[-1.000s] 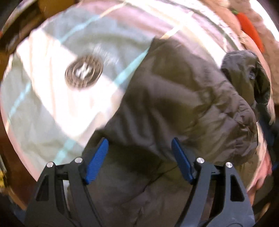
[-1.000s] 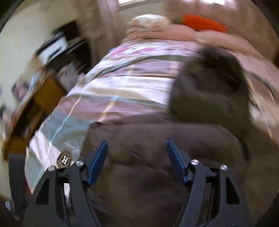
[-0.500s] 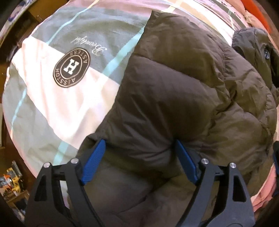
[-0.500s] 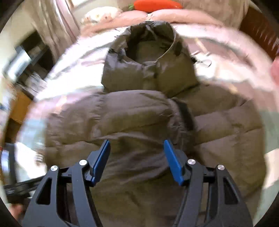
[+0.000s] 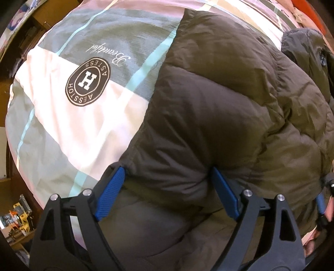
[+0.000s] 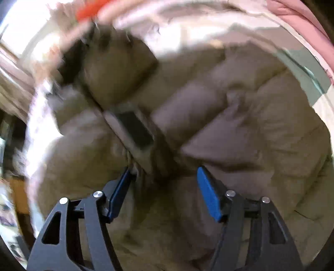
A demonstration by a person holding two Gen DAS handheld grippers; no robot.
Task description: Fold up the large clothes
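Lying across a bed, a puffy olive-brown jacket (image 5: 219, 116) fills most of both wrist views. It rests on a quilt (image 5: 62, 129) patterned in blocks of white, grey-green and pink with thin aqua stripes. Printed on the quilt, just left of the jacket's edge, is a dark round badge (image 5: 87, 81) with a white letter H (it appears upside down from this angle), and cursive lettering sits beside it.

From the left wrist view, the left gripper (image 5: 168, 193) has its blue-padded fingers (image 5: 110, 193) spread wide. A thick fold of the jacket bulges between them and touches both pads, but the jaws are not squeezed onto it. The jacket's hood (image 5: 306, 50) lies at the far upper right. At the right edge, a sliver of the other tool shows near the jacket's side, too cut off to describe further.

From the right wrist view, which is blurred by motion, the right gripper (image 6: 163, 187) is also spread wide, held low over the jacket's front. A dark rectangular patch (image 6: 135, 131) on the front placket lies just ahead of the fingers. An orange object (image 6: 91, 10) smears across the top, beyond the jacket. A pink blanket (image 6: 300, 23) runs along the upper right edge.
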